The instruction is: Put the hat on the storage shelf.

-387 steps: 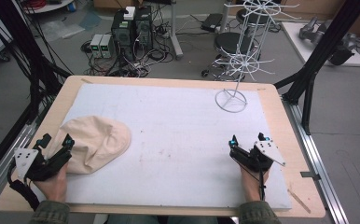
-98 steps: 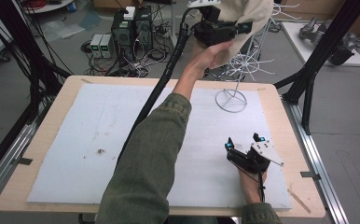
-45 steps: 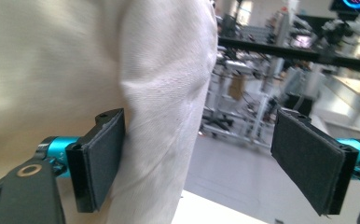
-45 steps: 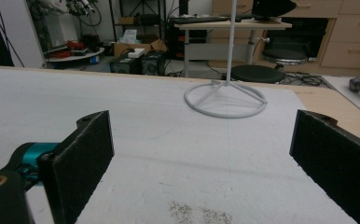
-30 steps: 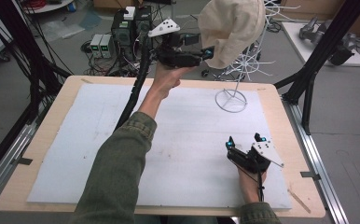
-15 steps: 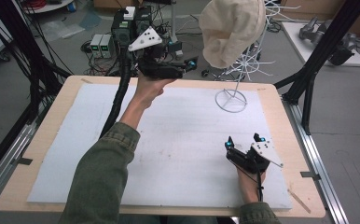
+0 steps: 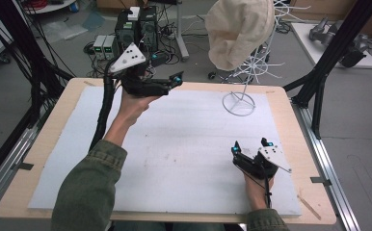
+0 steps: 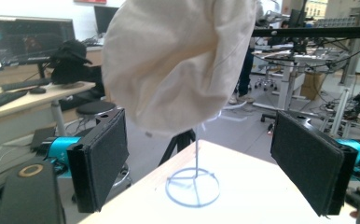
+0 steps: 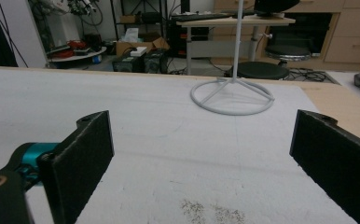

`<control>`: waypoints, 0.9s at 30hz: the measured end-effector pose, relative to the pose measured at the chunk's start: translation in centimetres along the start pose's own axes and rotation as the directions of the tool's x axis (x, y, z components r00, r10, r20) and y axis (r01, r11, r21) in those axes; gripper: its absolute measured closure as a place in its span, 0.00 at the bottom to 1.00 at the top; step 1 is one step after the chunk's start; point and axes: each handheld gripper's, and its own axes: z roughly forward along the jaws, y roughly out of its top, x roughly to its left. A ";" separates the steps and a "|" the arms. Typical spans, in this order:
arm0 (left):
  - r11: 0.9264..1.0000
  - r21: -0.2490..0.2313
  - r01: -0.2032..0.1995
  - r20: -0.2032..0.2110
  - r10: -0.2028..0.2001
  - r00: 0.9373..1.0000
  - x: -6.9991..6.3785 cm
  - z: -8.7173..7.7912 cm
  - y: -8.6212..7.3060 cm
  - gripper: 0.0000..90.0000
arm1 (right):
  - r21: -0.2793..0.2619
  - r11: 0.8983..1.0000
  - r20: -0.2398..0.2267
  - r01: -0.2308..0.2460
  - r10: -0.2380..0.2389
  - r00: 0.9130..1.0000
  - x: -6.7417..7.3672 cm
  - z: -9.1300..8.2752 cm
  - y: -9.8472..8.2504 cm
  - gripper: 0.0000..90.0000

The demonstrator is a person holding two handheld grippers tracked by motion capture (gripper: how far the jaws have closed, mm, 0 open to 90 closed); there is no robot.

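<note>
High view, looking down on the worktop [image 7: 126,192]: we see a cream cloth hat [image 7: 239,29] hanging on a white wire stand [image 7: 242,96] at the far right of the table, well above the surface. Our left gripper [image 7: 172,82] hovers in the air to the left of the hat, its jaws wide apart and holding nothing. Our right gripper [image 7: 249,147] rests near the front right edge, jaws likewise wide and empty.

From the left gripper view, the hat [image 8: 178,60] droops over the stand's top, its crown bulging and creased — plainly soft, light cloth that will fold under any pinch and is unlikely to slip from the padded jaws. We judge the lower rim, where the cloth gathers above the stand's pole, the best place to take hold; a grip on the slack crown would only bunch it. The stand itself looks slight, so a sideways tug on the hat could tip it.

The surface is a pale, matte sheet laid over a wooden board, bare but for the stand's ring base [image 9: 231,95] and a faint speckled mark [image 9: 211,210] near the right gripper. Around it lies a busy workshop — black frame posts, cables, electronics boxes on the floor, desks, stools and monitors beyond.
</note>
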 end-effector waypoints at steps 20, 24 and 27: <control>1.000 -0.011 0.020 -0.124 -0.022 0.992 1.1 -7.2 -4.2 0.20 | 0.009 1.000 -0.006 0.000 0.000 1.000 0.4 0.0 -0.1 0.06; 0.999 -0.016 0.035 -0.139 -0.037 0.990 1.3 -8.8 -5.0 0.20 | 0.007 1.000 -0.006 0.001 -0.001 1.000 0.4 0.0 0.0 0.06; 1.000 -0.005 0.020 -0.165 -0.021 0.986 1.2 -10.3 -5.7 0.19 | 0.010 1.000 -0.001 0.004 -0.004 1.000 0.4 0.0 -0.1 0.05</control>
